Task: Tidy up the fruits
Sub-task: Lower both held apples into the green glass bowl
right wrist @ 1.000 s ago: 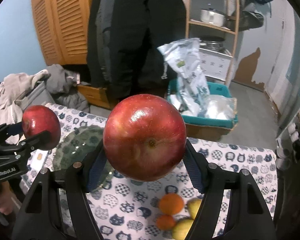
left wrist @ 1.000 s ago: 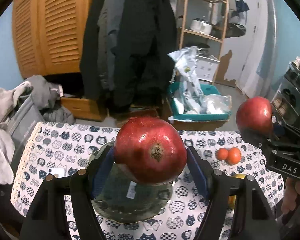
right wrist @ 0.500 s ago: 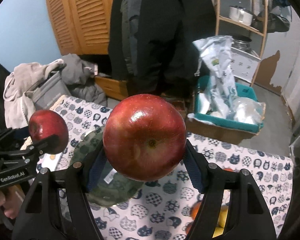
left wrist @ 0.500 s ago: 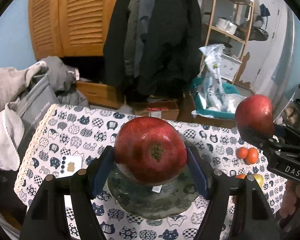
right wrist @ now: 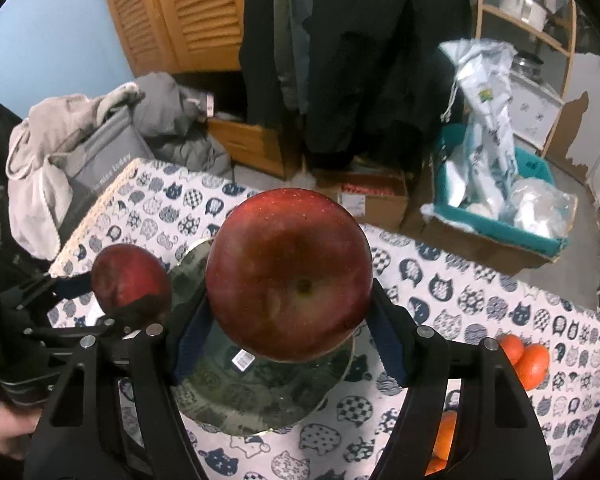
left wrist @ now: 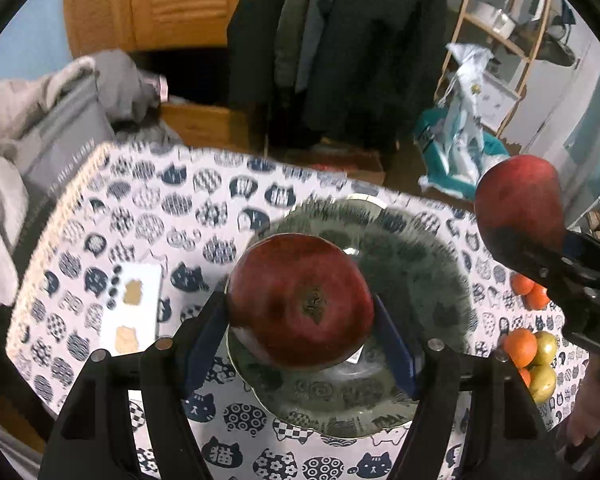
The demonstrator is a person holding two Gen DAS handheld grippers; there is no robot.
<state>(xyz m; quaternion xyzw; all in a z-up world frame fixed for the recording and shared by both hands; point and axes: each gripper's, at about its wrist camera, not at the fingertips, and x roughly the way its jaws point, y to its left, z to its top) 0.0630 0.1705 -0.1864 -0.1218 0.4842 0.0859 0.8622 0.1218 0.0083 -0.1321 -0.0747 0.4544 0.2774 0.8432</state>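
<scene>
Holding stock, two pieces. Left gripper (left wrist: 300, 312): blue pads clamped on a dark red pomegranate (left wrist: 300, 300), held above the green glass plate (left wrist: 416, 264). Right gripper (right wrist: 288, 312): pads clamped on a red apple (right wrist: 290, 276), also over that plate. Cat-print tablecloth (left wrist: 204, 208) beneath. Loose items at the plate's right: tangerines (left wrist: 520, 346), yellow-green fruits (left wrist: 542, 378).

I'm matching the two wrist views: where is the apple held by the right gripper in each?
Left wrist view: apple at the right edge, above the oranges.
Right wrist view: apple in the centre, between the right gripper's fingers.
Shared landmark: the glass plate on the cat-print cloth, under both apples.
</scene>
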